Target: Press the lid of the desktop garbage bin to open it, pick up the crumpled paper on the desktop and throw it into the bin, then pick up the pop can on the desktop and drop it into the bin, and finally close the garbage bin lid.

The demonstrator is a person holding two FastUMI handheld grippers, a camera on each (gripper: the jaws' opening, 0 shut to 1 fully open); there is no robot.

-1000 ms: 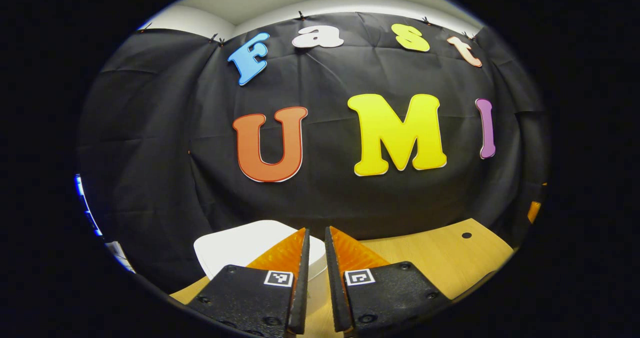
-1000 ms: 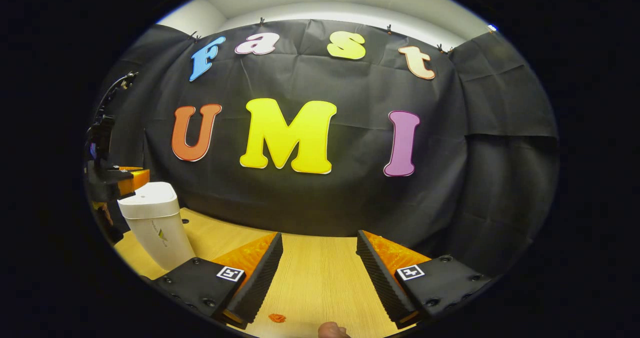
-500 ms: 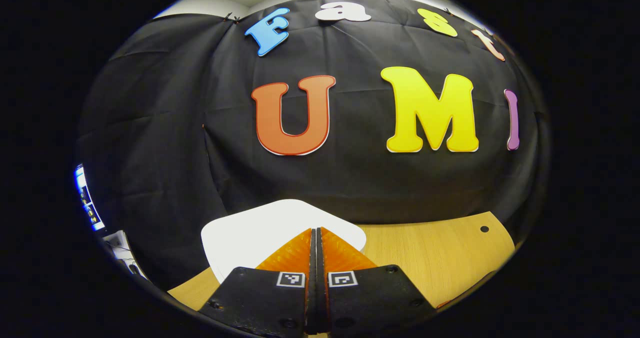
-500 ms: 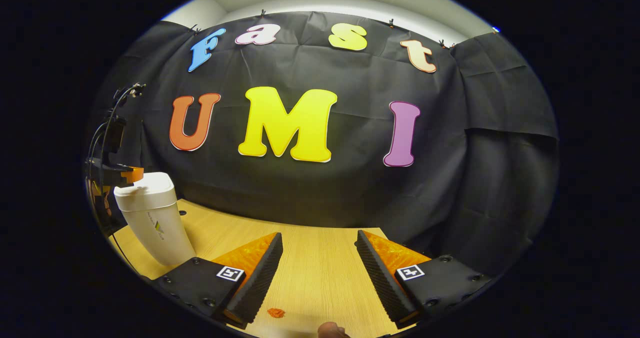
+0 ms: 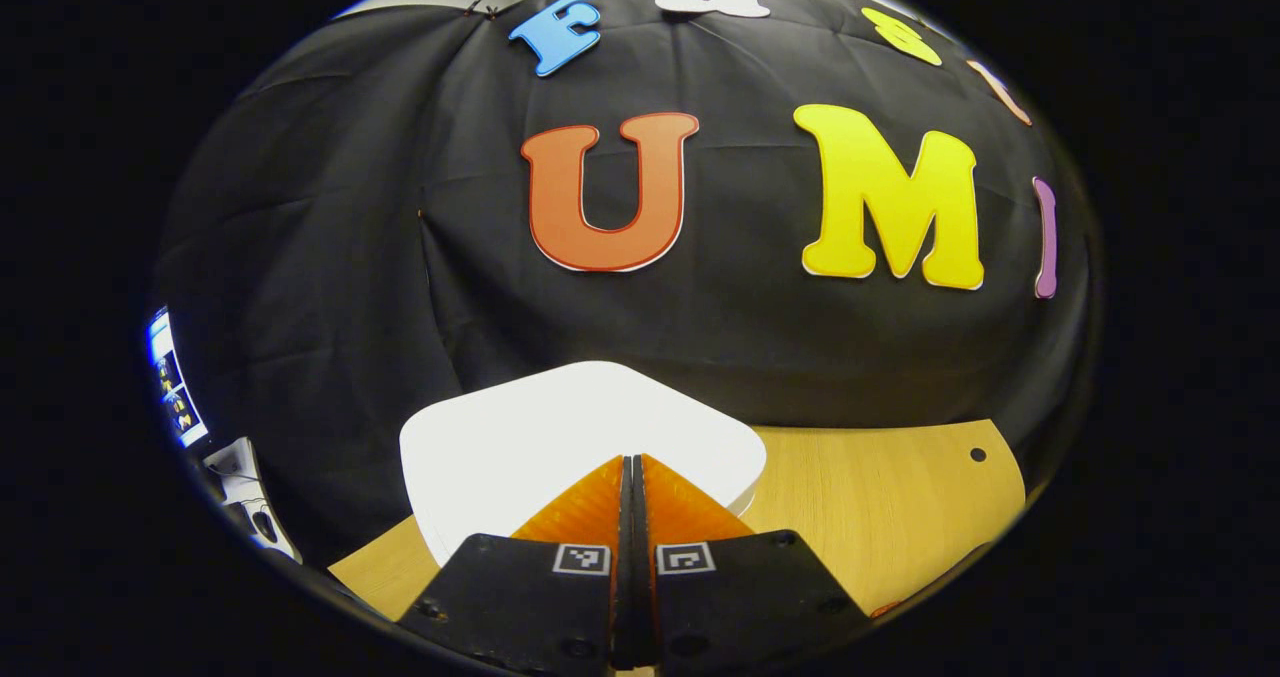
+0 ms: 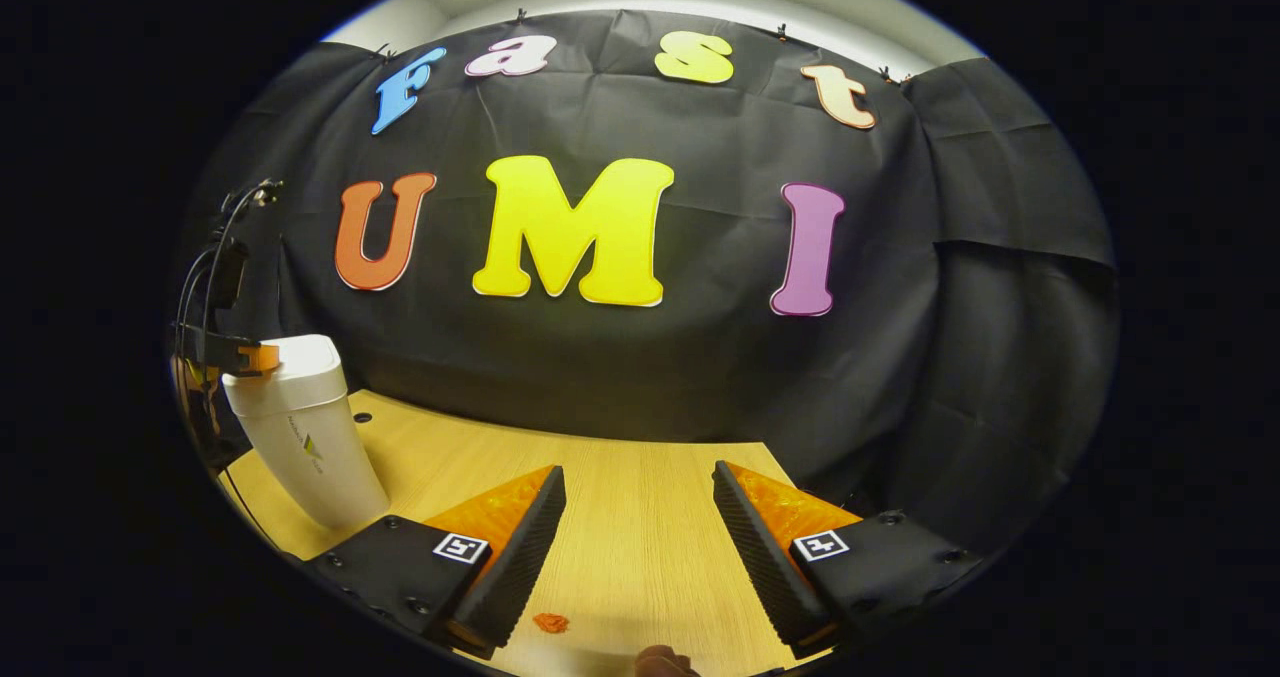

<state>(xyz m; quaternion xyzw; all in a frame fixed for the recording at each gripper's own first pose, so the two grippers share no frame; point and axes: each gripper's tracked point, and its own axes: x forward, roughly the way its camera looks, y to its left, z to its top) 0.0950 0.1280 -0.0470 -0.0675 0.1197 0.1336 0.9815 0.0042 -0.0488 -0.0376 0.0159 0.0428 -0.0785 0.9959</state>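
Item: left gripper [image 5: 633, 472]. I have its two fingers pinched together with nothing between them, forming a single blunt wedge; I judge this is so the tip can push rather than grasp. It sits over the near edge of the bin lid [image 5: 560, 427], at about 6 o'clock of the lid in the left gripper view. Contact or slight hover: I cannot tell. In the right gripper view it appears at the lid's 9 o'clock side [image 6: 255, 357].

Item: desktop garbage bin [image 6: 305, 437]. White, upright on the wooden desktop [image 6: 620, 517], long axis vertical, body narrowing toward the base, lid flat on top and closed. It stands at roughly 9 o'clock in the right gripper view, well apart from my right gripper.

Item: right gripper [image 6: 638, 532]. Fingers spread wide, empty, held low over bare desktop; I judge it is parked ready for the pickups.

Item: small orange scrap [image 6: 550, 621], on the desktop just beside the right gripper's left finger. Identity unclear.

Item: rounded brown object at the right gripper view's 6 o'clock rim [image 6: 662, 661]. Too cropped to name.
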